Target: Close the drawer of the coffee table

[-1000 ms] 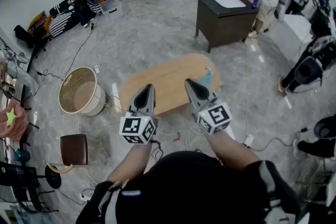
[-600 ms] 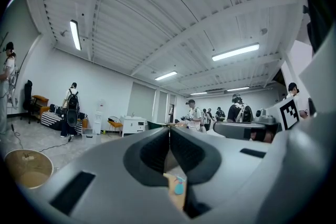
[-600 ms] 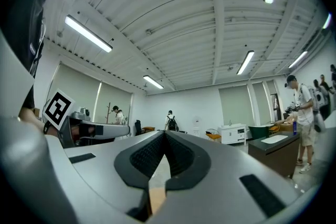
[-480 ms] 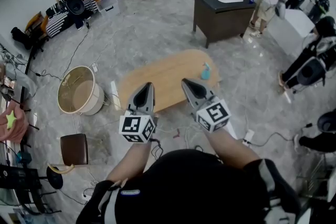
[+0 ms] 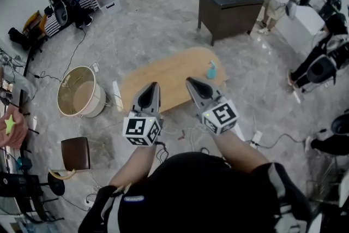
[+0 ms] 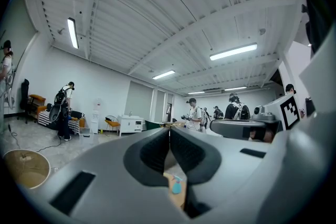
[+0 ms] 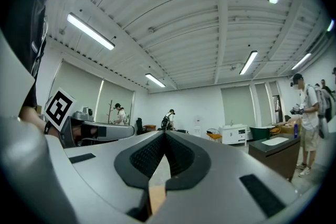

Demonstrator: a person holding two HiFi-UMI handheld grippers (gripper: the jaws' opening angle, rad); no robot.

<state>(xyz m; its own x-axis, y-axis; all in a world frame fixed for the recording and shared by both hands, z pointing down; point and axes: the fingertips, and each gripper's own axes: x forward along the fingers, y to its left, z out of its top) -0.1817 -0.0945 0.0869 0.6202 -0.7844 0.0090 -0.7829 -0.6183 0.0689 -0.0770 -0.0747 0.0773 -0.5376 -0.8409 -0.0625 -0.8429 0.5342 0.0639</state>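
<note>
Jaws together; coffee table (image 5: 170,75) below left gripper (image 5: 153,85) and right gripper (image 5: 190,81).

Black shirt (image 5: 202,188); grey left hand-held gripper (image 5: 154,85), right hand-held gripper (image 5: 188,81); marker cubes (image 5: 143,131) (image 5: 221,116).

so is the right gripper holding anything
No, in the right gripper view the right gripper has its jaws shut flat against each other with nothing between them.

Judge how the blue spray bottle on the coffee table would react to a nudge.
The blue spray bottle stands upright and narrow, so it would probably tip rather than slide. It looks small, likely light. Near the coffee table end, it might fall off.
</note>
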